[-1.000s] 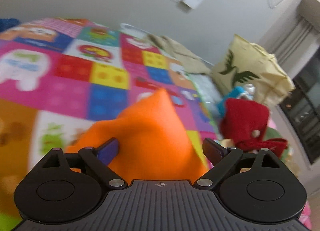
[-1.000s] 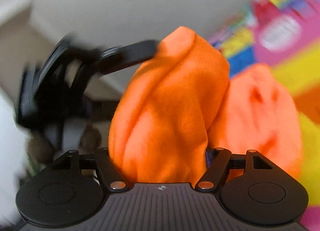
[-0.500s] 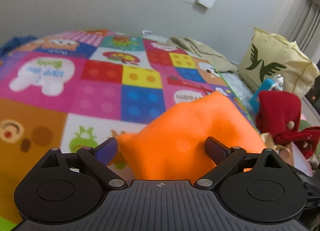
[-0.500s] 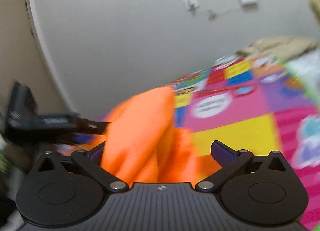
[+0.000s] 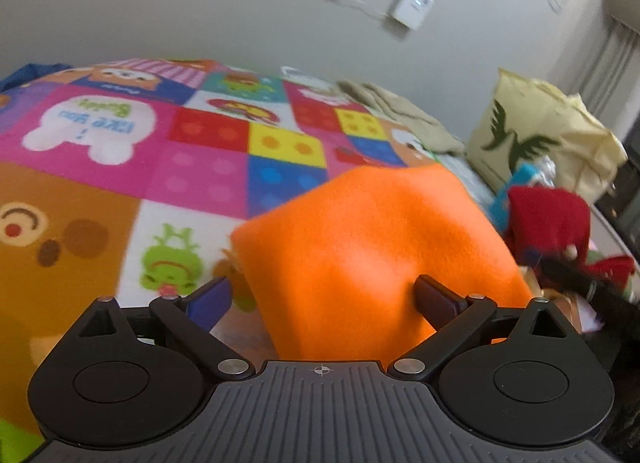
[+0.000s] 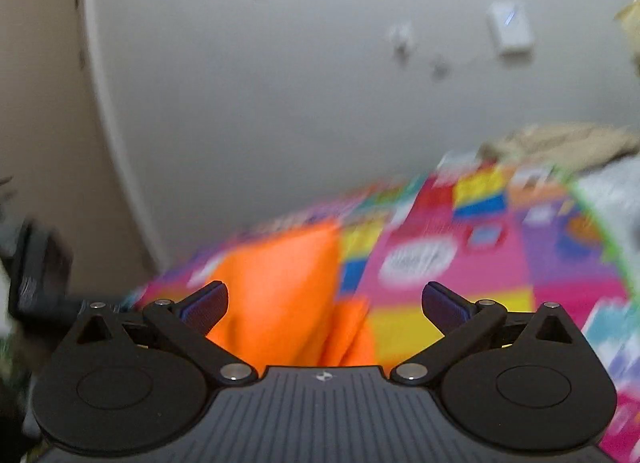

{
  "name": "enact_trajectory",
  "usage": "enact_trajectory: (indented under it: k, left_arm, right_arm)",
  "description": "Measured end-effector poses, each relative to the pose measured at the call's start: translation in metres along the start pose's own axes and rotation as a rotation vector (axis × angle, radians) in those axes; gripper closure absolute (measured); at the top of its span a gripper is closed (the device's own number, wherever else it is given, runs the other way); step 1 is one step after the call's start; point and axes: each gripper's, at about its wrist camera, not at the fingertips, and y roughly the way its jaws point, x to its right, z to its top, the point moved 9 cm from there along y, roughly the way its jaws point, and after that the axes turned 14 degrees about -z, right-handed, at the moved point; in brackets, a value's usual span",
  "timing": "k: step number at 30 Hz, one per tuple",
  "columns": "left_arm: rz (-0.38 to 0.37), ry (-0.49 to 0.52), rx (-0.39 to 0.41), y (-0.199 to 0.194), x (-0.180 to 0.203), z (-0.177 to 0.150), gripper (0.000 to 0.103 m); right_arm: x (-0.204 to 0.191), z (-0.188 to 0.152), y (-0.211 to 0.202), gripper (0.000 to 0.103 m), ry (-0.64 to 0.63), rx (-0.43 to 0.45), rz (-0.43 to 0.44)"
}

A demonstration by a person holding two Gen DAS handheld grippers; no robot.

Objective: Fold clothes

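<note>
Left wrist view, gripper: the left gripper (image 5: 322,297) stands with fingers spread wide, nothing pinched between them.
Left wrist view, garment: the bright orange fleece garment (image 5: 372,259) lies as a folded slab on the patchwork cartoon-print play mat (image 5: 192,159); its near part runs between the spread fingers and its right part sits behind the right finger (image 5: 438,299).
Left wrist view, container: a cream fabric tote bag with a green bird print (image 5: 536,139) stands upright at the mat's far right; its contents cannot be seen.
Left wrist view, surroundings: a red plush item (image 5: 550,219) lies just right of the garment; a beige crumpled cloth (image 5: 396,111) lies at the far edge.
Left wrist view, open room: bare mat extends left of and beyond the garment.
Right wrist view, gripper: the right gripper (image 6: 324,303) is spread apart, holding nothing.
Right wrist view, garment: the orange fleece lies ahead, toward the left finger; the frame is motion-blurred.
Right wrist view, open room: mat lies uncovered to the right, up to its green edge.
</note>
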Motion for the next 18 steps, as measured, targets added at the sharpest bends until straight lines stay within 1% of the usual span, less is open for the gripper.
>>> enact_trajectory:
  k: [1,3,8,10,12,14,15,17,18]
  left_arm:
    - [0.007,0.006,0.006,-0.002,-0.001,0.002,0.003]
    - [0.012,0.011,0.015,-0.005,-0.002,0.005,0.003]
    - [-0.019,0.000,0.036,-0.012,0.001,0.007,0.004]
    - [-0.025,0.007,0.024,-0.011,0.000,0.005,0.004]
    - [-0.009,0.028,0.001,-0.004,-0.002,0.001,0.002]
    - [-0.005,0.029,-0.011,0.003,-0.004,0.000,0.002]
    - [-0.003,0.027,-0.017,0.006,-0.004,-0.001,0.002]
    - [0.016,0.066,-0.030,0.011,-0.002,-0.001,0.001]
    - [0.024,0.078,-0.035,0.013,-0.001,-0.001,0.000]
  right_arm:
    - [0.001,0.009,0.005,0.000,-0.015,0.019,-0.035]
    - [-0.006,0.011,0.029,0.000,-0.122,0.000,-0.094]
    - [-0.001,-0.019,0.070,0.000,-0.215,-0.122,-0.169]
    - [0.001,-0.031,0.086,0.000,-0.252,-0.171,-0.199]
    - [0.003,-0.042,0.100,0.000,-0.289,-0.217,-0.229]
    - [0.007,-0.034,0.082,0.000,-0.302,-0.169,-0.257]
    - [0.007,-0.023,0.071,0.000,-0.268,-0.128,-0.237]
    - [0.006,0.000,0.049,0.000,-0.198,-0.048,-0.195]
    - [0.003,0.012,0.045,0.000,-0.154,-0.023,-0.161]
